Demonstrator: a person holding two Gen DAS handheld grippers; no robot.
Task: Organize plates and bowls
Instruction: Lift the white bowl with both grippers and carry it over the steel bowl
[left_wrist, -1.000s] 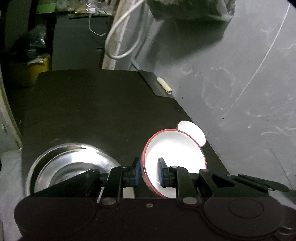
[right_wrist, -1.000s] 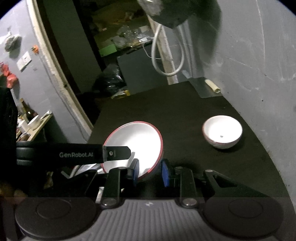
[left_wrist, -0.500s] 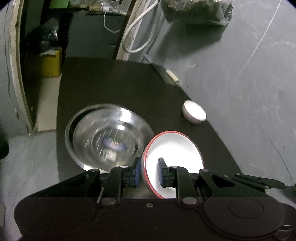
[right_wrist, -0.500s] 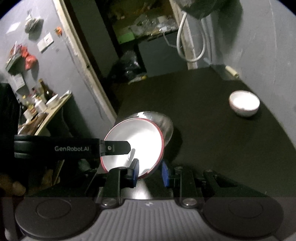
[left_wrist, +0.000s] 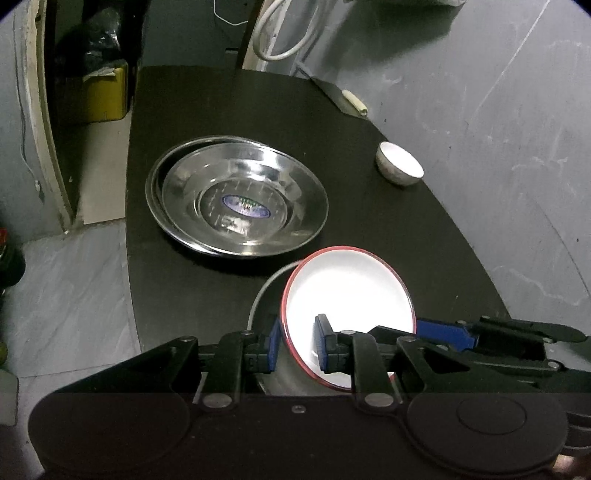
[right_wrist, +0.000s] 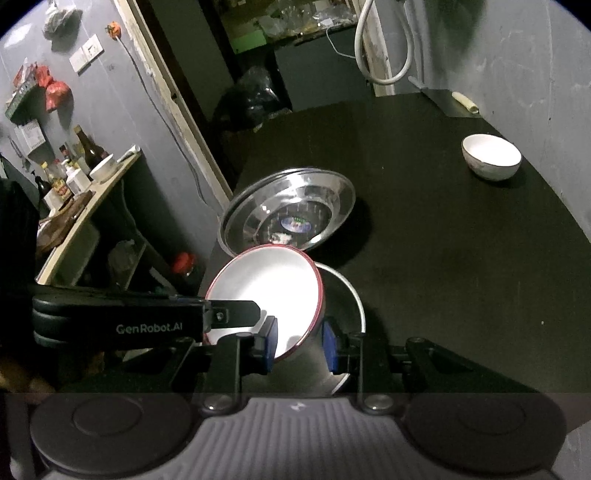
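Red-rimmed white bowl sits tilted at the near middle of the black table, gripped from both sides at once and partly nested in a steel bowl whose grey rim shows just behind and beneath it.

Farthest left in the right wrist view, past the table's edge, a side shelf carries bottles and a small white dish. On the table's left part lie the stacked steel plates, two shallow plates with a blue label in the middle of the top one; they rest flat, just beyond the held bowl and apart from it.

Next comes the left gripper. Its jaws are nearly closed, one blue pad outside the bowl's wall and the other inside, so they pinch the red rim on the bowl's left near side. The right gripper clamps the same bowl's rim on the other side, again one pad inside and one outside, its jaws almost together. In the right wrist view the left tool's black body reaches in from the left and meets the bowl.

To the far right, near the grey wall, a small white bowl stands upright by itself, well apart from the rest. Beyond it, at the table's far edge, lies a pale roll on a dark sheet.
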